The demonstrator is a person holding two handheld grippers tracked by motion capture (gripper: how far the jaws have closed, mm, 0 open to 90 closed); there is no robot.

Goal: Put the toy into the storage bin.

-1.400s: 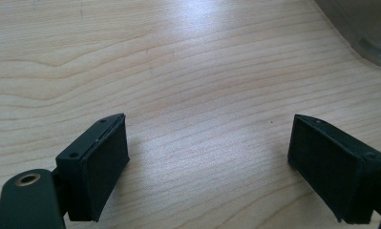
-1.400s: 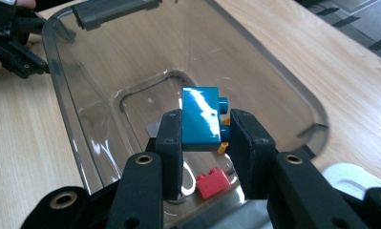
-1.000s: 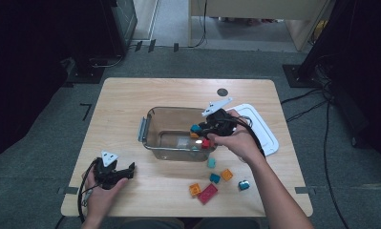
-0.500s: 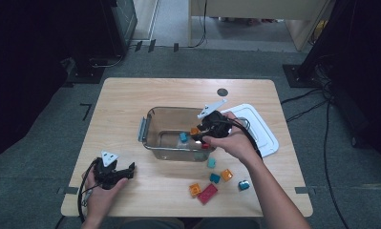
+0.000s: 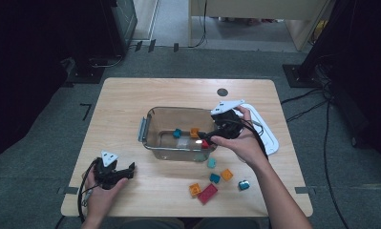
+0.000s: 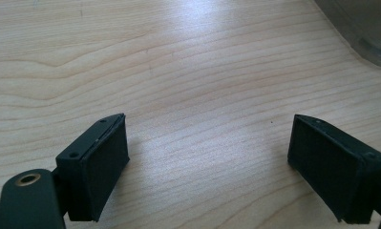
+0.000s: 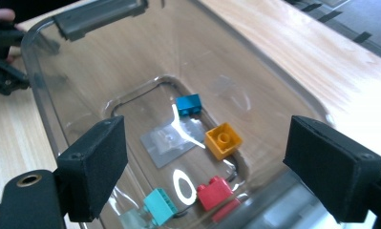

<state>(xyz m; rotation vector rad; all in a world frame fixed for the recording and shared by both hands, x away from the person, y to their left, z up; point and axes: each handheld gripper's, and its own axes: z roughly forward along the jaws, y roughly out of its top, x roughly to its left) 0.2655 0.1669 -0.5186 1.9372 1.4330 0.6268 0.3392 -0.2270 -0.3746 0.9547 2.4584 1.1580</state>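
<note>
Clear tub (image 5: 152,125) holds four bricks; right gripper (image 7: 205,157), jaws just opened and empty, hangs over them; loose bricks (image 5: 214,178) lie nearer it (toward the person); left gripper (image 6: 207,157) rests open, far off.

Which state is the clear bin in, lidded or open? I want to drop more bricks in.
Open. The clear bin has no lid on top; its bricks show from above, and the white lid lies on the table beside it.

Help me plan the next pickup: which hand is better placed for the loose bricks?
Right: its open right gripper hangs over the container, near the bricks; the left gripper rests farther off.
</note>
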